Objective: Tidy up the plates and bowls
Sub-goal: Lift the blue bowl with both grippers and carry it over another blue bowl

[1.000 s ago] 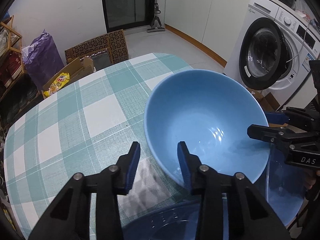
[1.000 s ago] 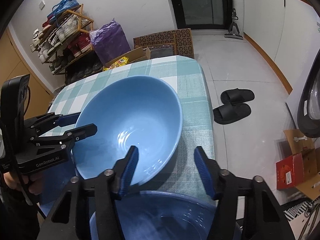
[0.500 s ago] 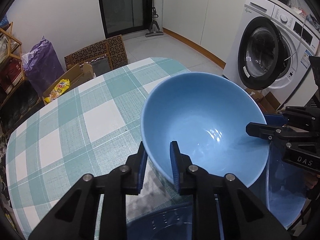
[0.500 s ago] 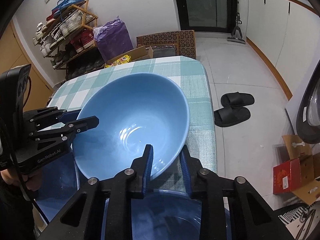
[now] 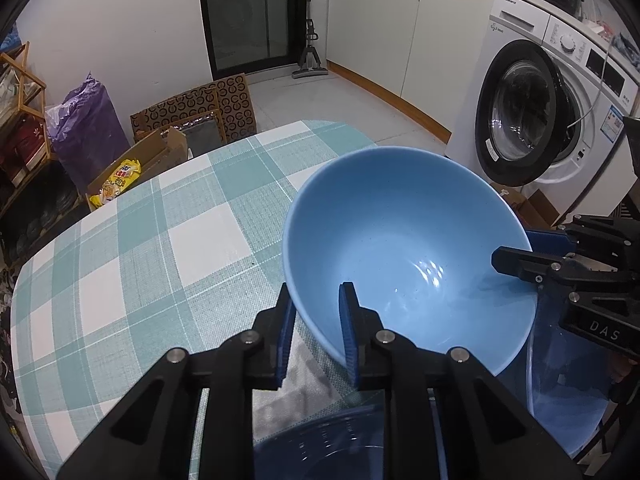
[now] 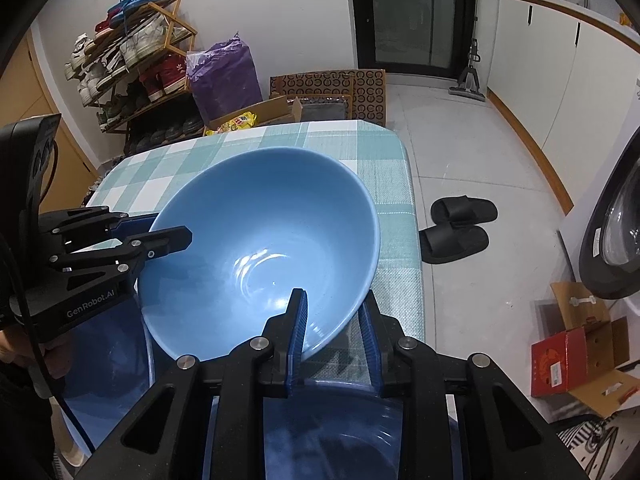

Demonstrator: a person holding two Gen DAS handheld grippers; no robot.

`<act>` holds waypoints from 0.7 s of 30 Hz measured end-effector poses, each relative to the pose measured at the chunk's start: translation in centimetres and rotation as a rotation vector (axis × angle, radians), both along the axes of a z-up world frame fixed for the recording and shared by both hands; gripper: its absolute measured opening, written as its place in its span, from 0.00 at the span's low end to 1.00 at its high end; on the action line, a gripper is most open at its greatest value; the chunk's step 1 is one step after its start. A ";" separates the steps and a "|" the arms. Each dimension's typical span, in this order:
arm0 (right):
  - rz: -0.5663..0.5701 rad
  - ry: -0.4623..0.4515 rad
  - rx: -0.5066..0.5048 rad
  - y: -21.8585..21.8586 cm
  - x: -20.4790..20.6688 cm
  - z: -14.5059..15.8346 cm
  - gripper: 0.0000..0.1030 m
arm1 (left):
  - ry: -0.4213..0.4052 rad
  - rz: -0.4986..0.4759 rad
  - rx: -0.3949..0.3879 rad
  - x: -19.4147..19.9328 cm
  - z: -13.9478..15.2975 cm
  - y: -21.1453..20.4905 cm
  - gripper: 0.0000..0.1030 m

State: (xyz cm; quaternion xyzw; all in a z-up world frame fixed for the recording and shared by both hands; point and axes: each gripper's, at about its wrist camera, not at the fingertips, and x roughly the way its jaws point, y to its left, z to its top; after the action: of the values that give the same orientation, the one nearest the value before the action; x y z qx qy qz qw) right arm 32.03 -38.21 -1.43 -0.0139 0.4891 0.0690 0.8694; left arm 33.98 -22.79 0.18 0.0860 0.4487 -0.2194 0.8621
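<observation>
A large light blue bowl (image 5: 404,248) (image 6: 260,248) is held by two opposite edges of its rim over the checked tablecloth. My left gripper (image 5: 316,292) is shut on the near rim, one pad inside and one outside. In the right wrist view my right gripper (image 6: 334,296) is shut on the rim the same way. Each gripper also shows in the other's view, the right gripper (image 5: 516,246) and the left gripper (image 6: 172,226). A dark blue bowl (image 5: 320,444) (image 6: 340,432) sits just below the fingers. A blue plate (image 5: 560,408) (image 6: 108,364) lies partly under the light bowl.
The green and white checked table (image 5: 132,264) (image 6: 396,168) stretches away beyond the bowl. A washing machine (image 5: 540,120) stands to the right. Black slippers (image 6: 460,228), cardboard boxes (image 6: 580,352), a purple bag (image 6: 224,76) and a shoe rack (image 6: 132,64) stand around the table.
Both grippers' jaws have come together from open onto the light blue bowl's rim. The bowl and the hands have hardly shifted.
</observation>
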 end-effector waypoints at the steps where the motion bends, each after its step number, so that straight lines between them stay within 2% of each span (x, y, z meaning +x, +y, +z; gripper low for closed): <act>1: -0.001 -0.002 0.001 0.0 -0.1 0.1 0.26 | -0.002 0.000 -0.003 0.0 0.1 0.0 0.19; 21: -0.007 -0.057 -0.011 0.0 -1.7 2.9 0.26 | -0.054 -0.005 -0.032 -1.3 2.7 0.3 0.19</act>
State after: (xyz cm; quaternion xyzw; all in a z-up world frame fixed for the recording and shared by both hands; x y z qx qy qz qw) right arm 30.30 -38.24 1.44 -0.0187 0.4646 0.0629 0.8831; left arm 32.67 -22.46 2.86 0.0790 0.4215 -0.2262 0.8746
